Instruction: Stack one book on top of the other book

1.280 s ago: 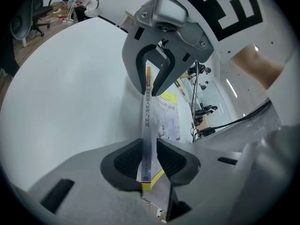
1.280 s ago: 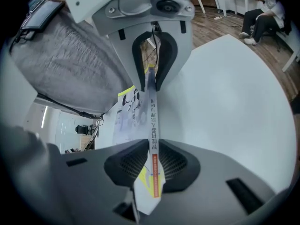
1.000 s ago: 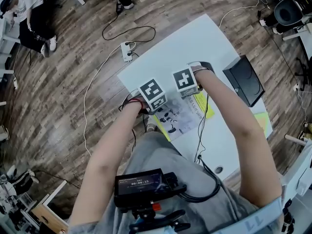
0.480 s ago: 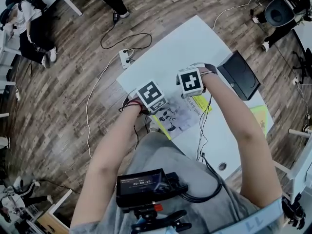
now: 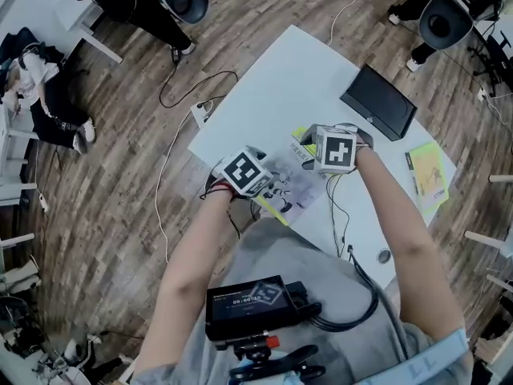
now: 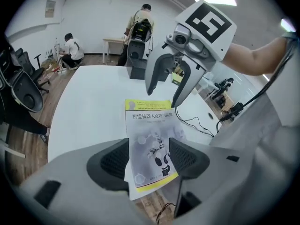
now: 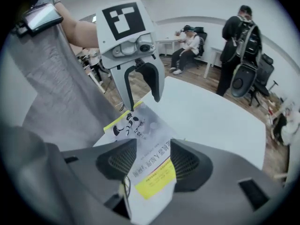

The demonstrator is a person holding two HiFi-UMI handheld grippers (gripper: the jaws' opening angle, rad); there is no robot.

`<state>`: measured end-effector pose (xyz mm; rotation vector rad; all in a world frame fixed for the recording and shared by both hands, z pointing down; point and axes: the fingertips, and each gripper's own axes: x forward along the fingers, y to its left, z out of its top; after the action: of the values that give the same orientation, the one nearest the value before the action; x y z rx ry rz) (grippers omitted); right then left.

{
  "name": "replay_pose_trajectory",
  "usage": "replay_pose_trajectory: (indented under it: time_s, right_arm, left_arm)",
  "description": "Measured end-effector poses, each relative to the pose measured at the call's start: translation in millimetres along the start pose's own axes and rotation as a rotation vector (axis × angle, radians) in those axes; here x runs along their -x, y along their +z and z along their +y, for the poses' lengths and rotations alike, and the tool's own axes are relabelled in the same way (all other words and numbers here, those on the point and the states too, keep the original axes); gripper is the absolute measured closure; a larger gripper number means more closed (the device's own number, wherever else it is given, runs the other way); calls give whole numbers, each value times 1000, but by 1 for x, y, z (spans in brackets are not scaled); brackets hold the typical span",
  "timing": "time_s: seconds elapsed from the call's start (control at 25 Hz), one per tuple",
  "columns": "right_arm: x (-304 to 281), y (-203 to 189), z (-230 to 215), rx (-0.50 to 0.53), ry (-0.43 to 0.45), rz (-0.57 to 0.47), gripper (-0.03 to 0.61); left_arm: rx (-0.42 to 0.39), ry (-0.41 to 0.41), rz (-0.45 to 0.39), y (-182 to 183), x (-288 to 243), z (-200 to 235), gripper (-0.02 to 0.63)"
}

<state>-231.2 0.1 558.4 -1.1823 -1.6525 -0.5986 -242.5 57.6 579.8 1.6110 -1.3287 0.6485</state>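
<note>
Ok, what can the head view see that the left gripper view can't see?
Only the head view shows the small screen near the person's body and the power strip on the floor. Only the left gripper view shows the ceiling light and the right gripper's jaws standing apart. Both show the grey and yellow book lying on the white table.

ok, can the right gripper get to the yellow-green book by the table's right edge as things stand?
Probably yes. The right gripper has open jaws with nothing gripped, above the grey-and-yellow book; the yellow-green book lies flat off to its right, with bare white table between them.
</note>
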Motion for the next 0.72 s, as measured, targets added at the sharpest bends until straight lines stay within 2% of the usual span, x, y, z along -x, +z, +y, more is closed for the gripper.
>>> replay_pose_trajectory:
  time_s: [0.2,0.4,0.56,0.72]
  right_arm:
    - [21,-47,34,-307,-160,-84,353]
    - [39,-82,66,-483,-318,-183,353]
    - [58,-110,93,-668,-460,-293,353]
    - [80,-137,120,-804,-577,-381,353]
  left_arm:
    - [-40,28,-3,1,-8,-4,360]
    - [-88,-11,-103,29,-12,-28,360]
    - [-138,-85,-198,73,-21,-72,360]
    - [-130,-214,-281,118,-32,-135,360]
